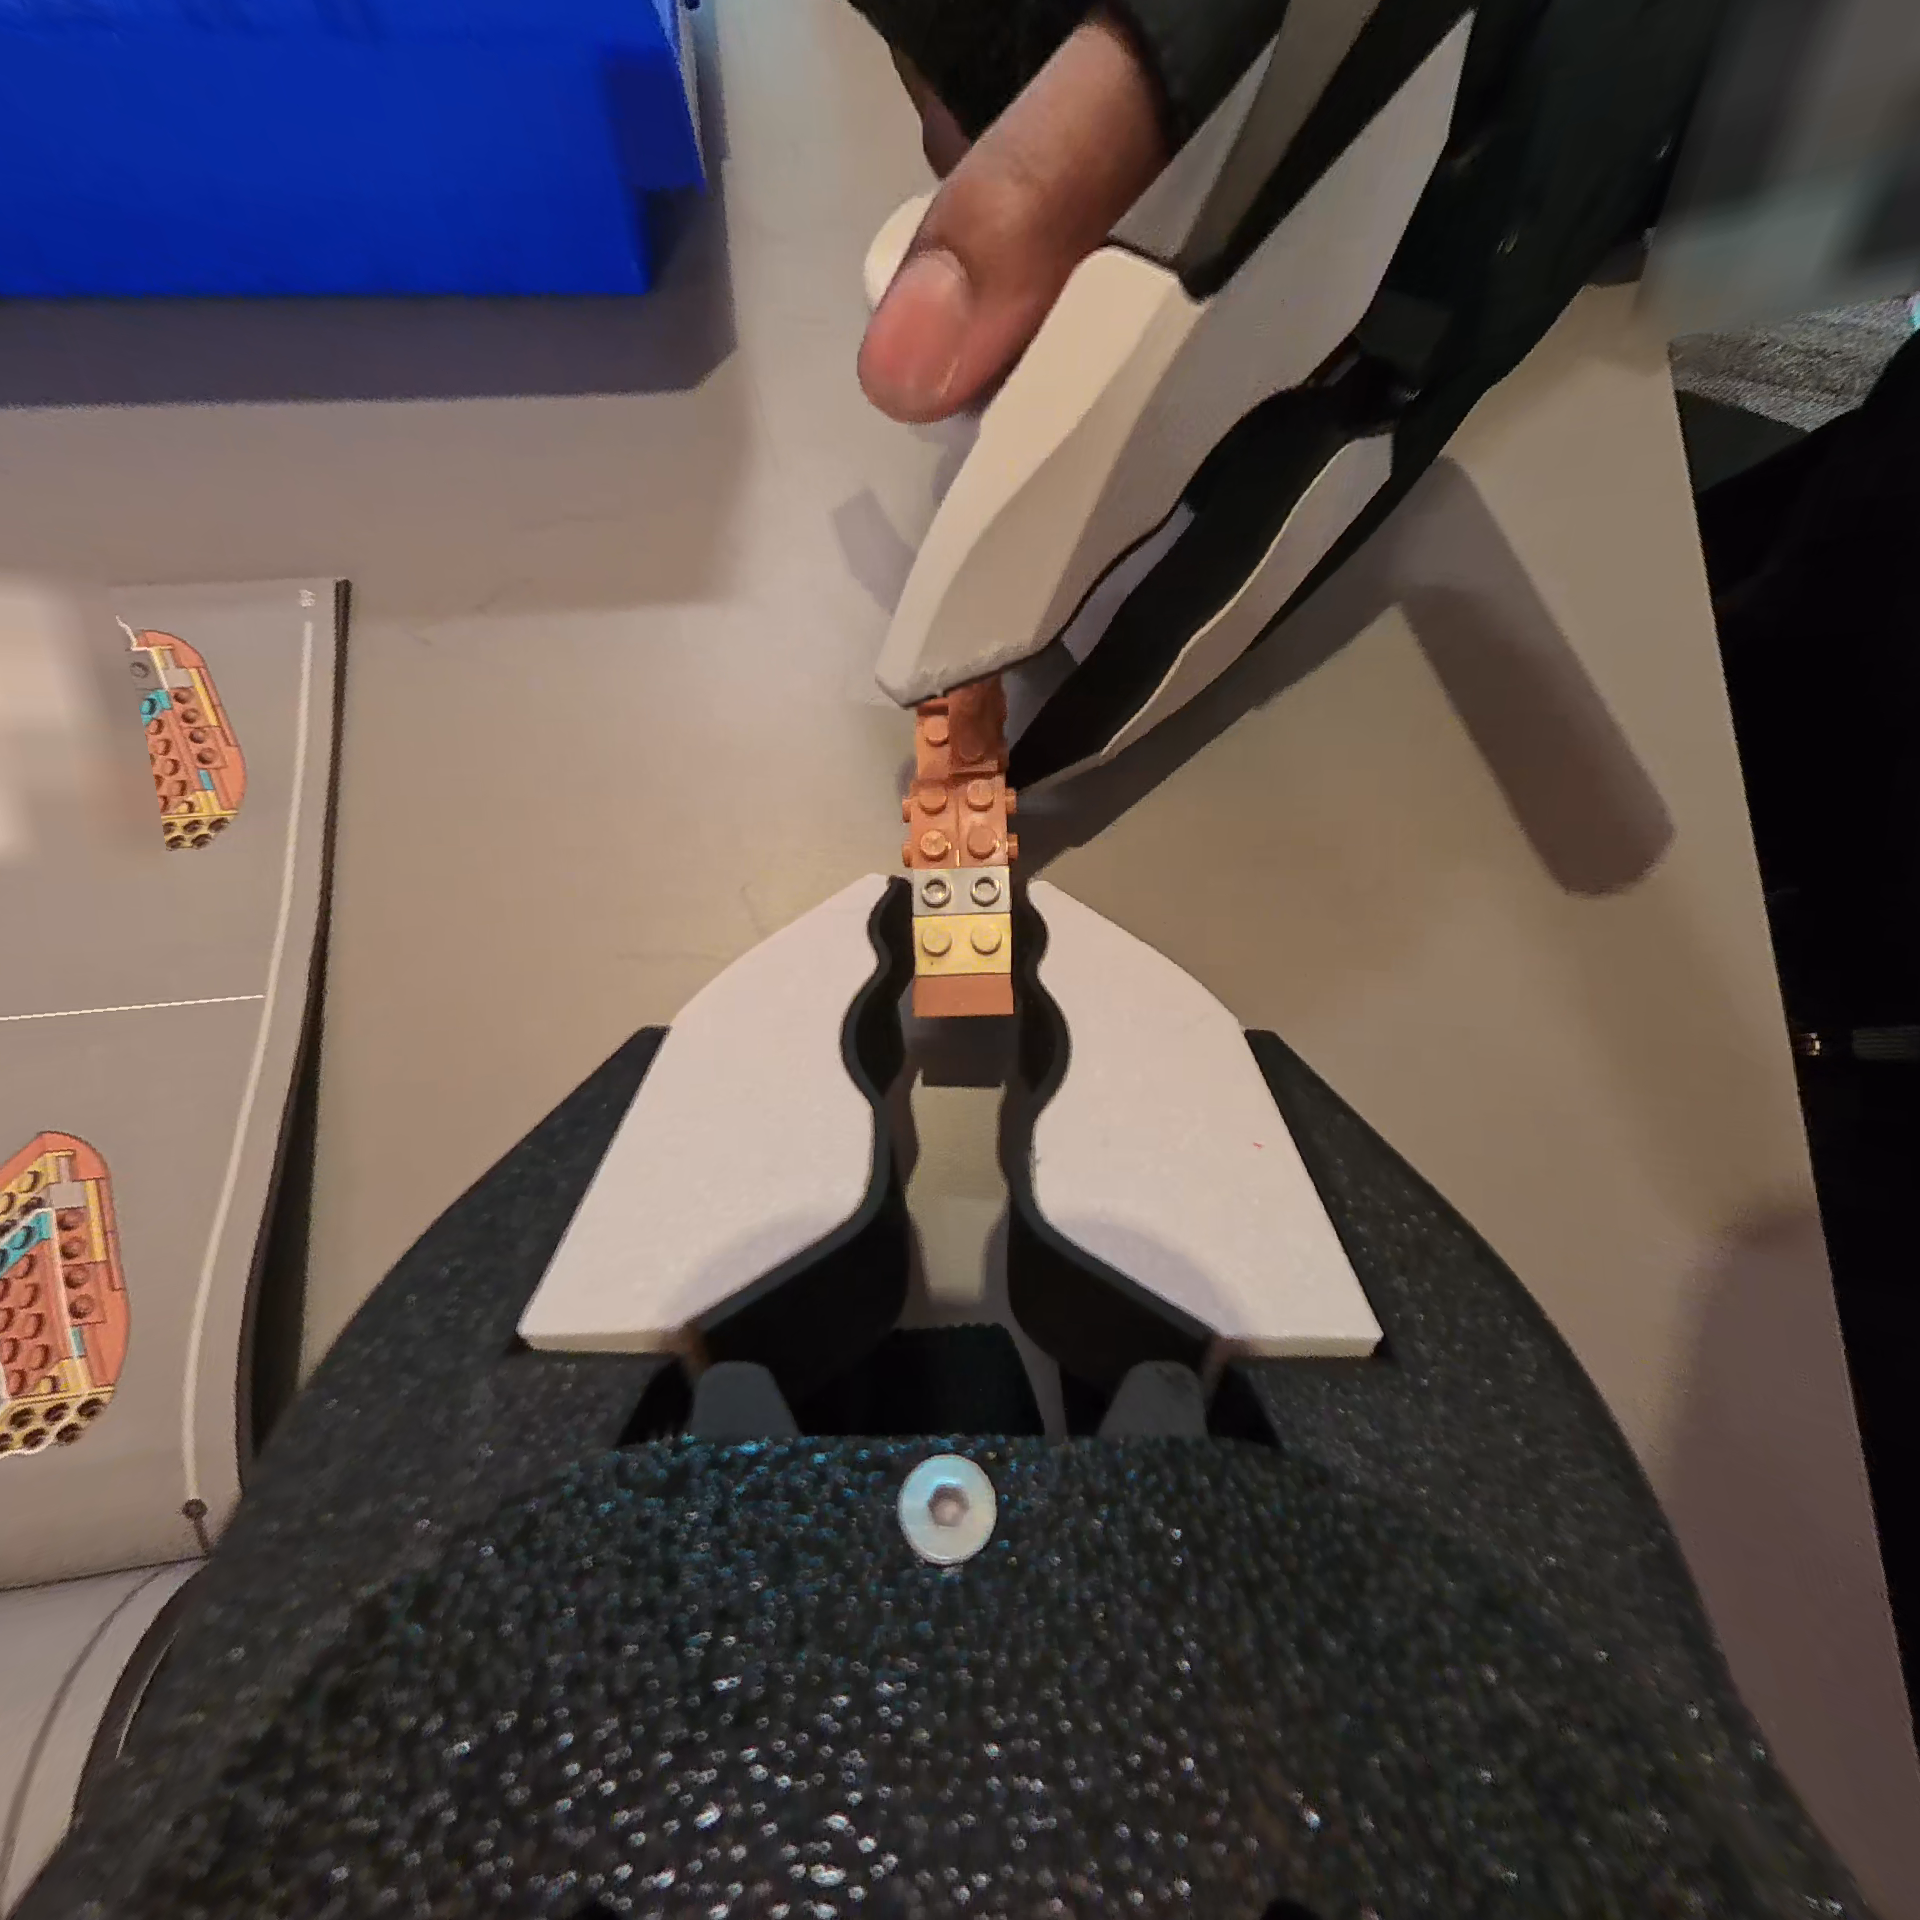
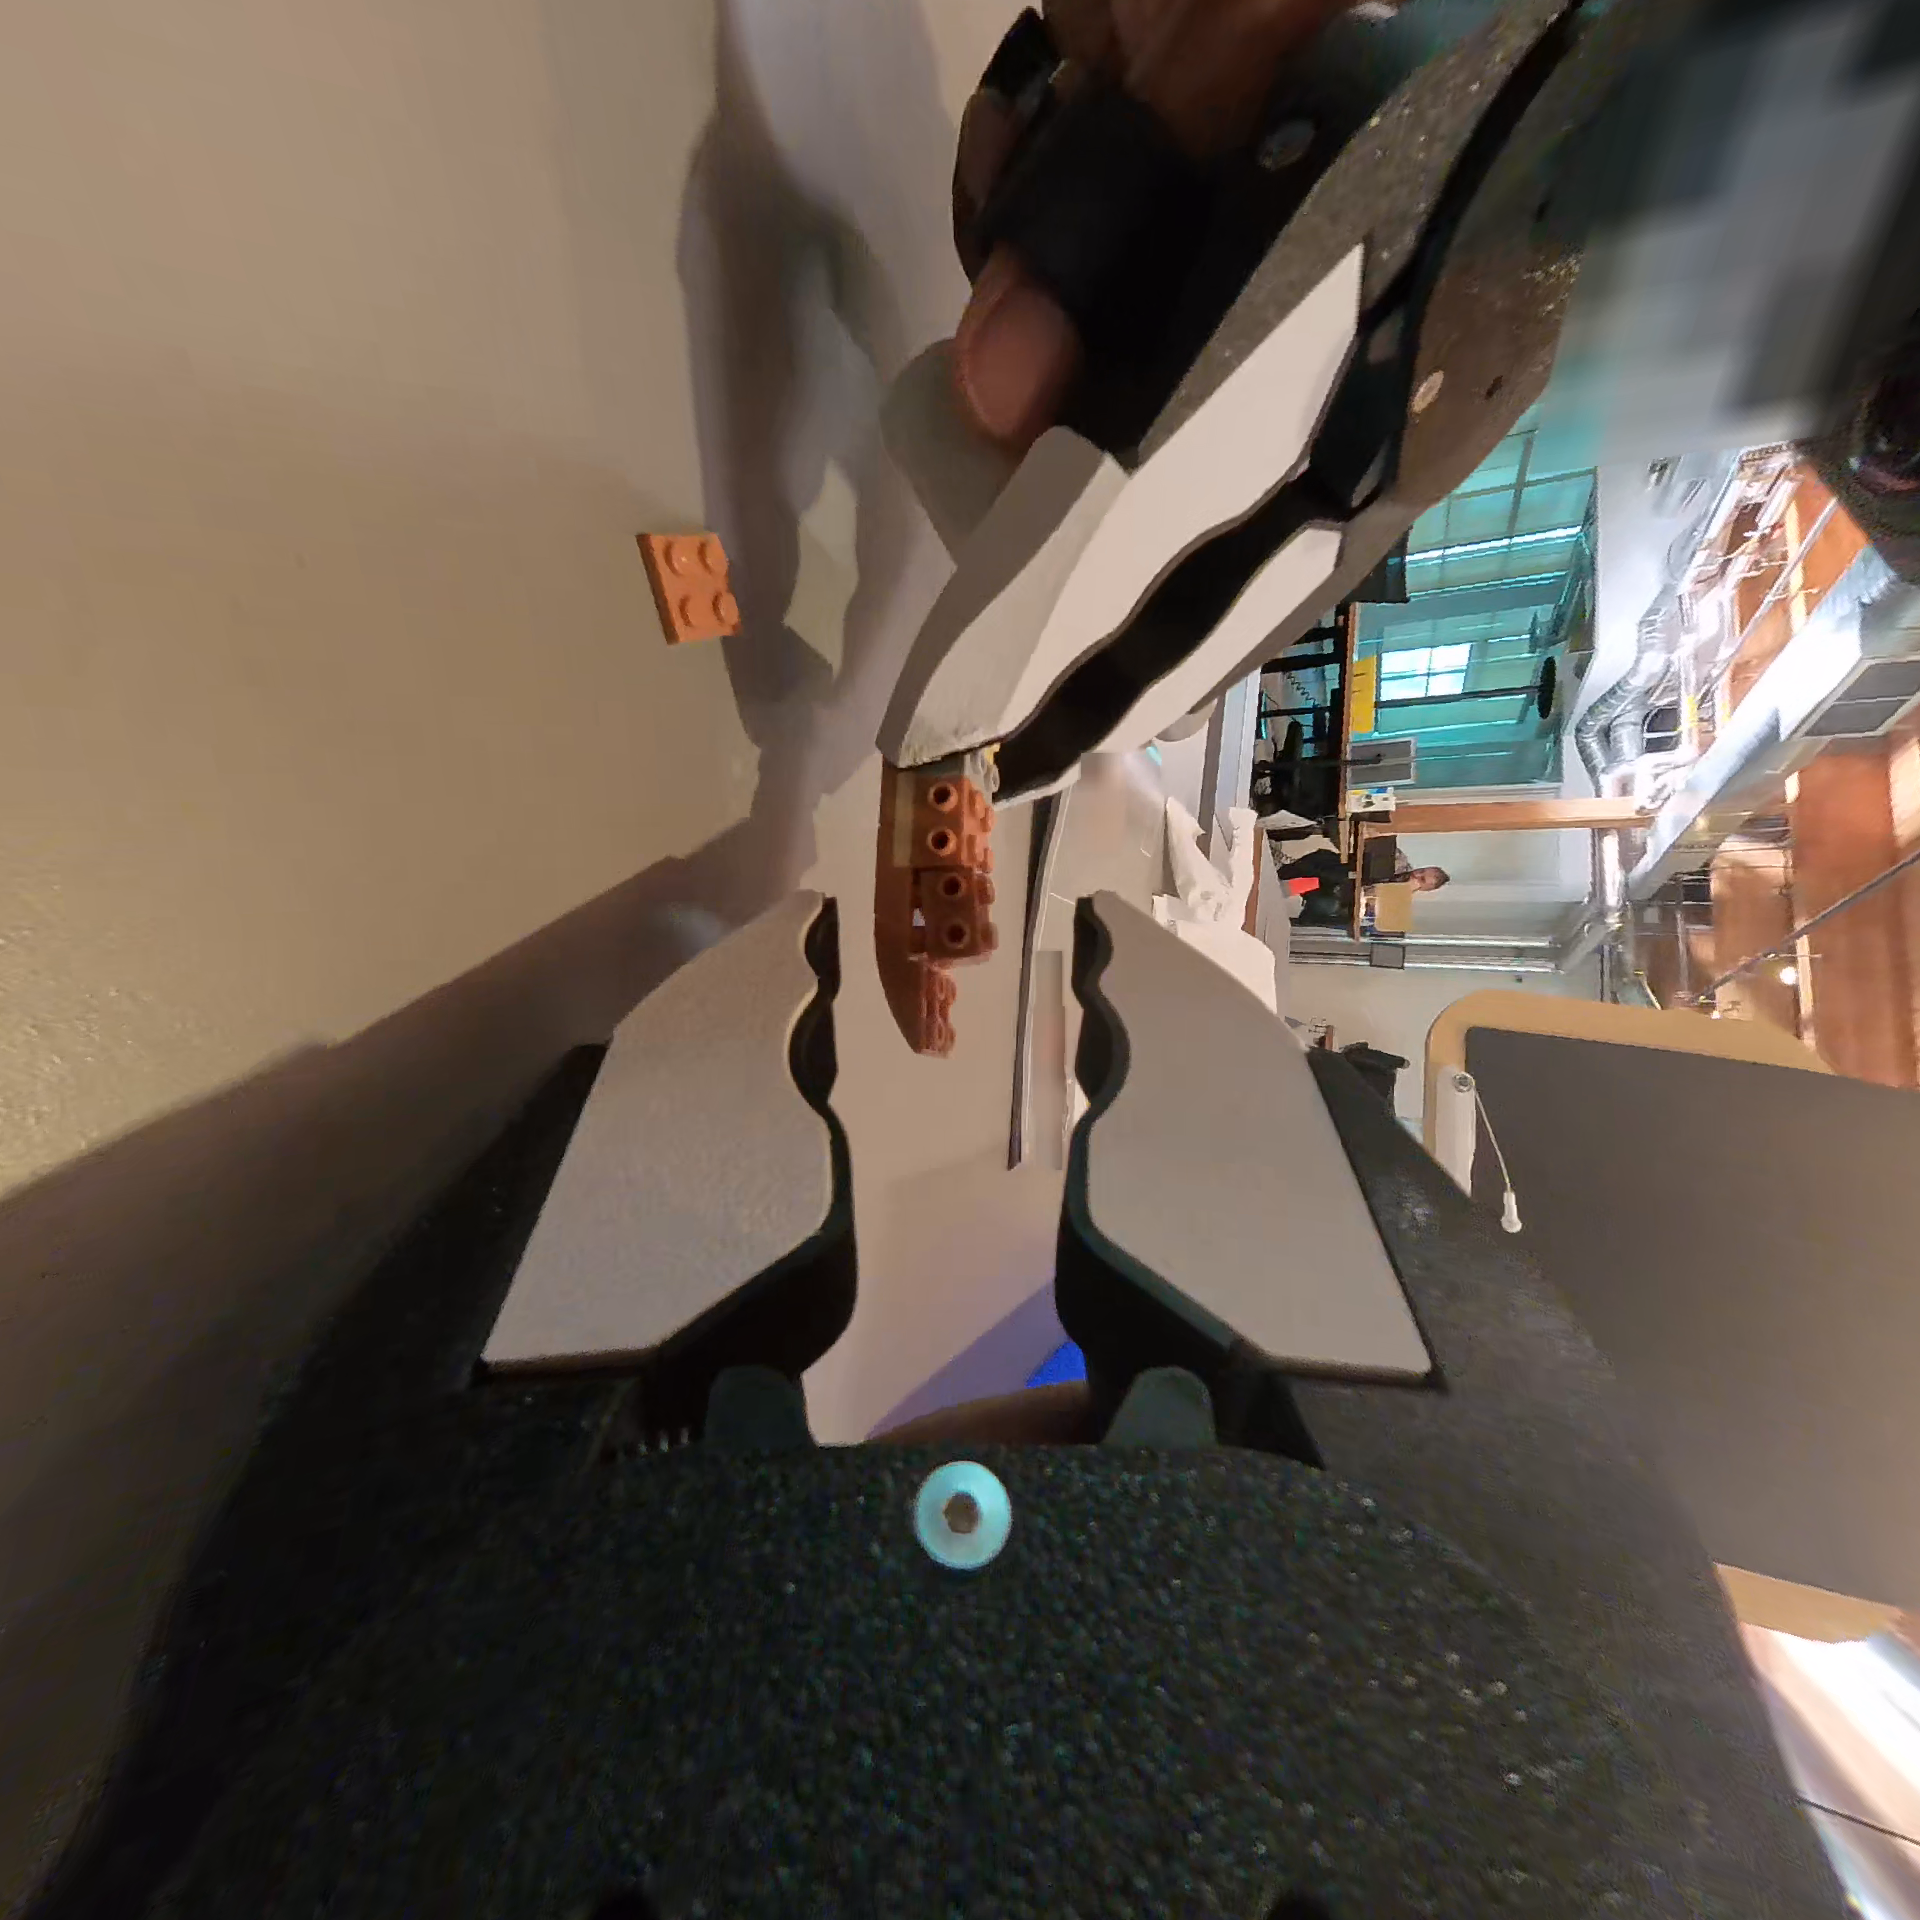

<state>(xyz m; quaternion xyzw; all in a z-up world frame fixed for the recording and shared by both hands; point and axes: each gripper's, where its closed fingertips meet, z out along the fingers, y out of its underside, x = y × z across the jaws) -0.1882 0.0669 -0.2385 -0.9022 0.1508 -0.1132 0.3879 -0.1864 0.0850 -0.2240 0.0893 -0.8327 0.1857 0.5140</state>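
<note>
Left wrist view: your left gripper clamps the brown brick assembly; your right gripper stands released around its far end, pads apart from it.

brick assembly: hard moulded plastic, smooth with a slight sheen; mostly orange-brown, with one grey and one yellow piece.
loose plate: the same smooth orange plastic, studded on top.
left gripper: body of coarse, pebbled black plastic that glinted in the light; fingers faced with matt pale-grey plastic, finely grained, lined with black wavy pads that looked rubbery.
right gripper: same rough black shell and matt grey fingers.
screw: bright bare metal.
booklet: printed paper, smooth, faintly glossy.
table: matt beige, smooth.
bin: blue plastic, smooth.
</note>
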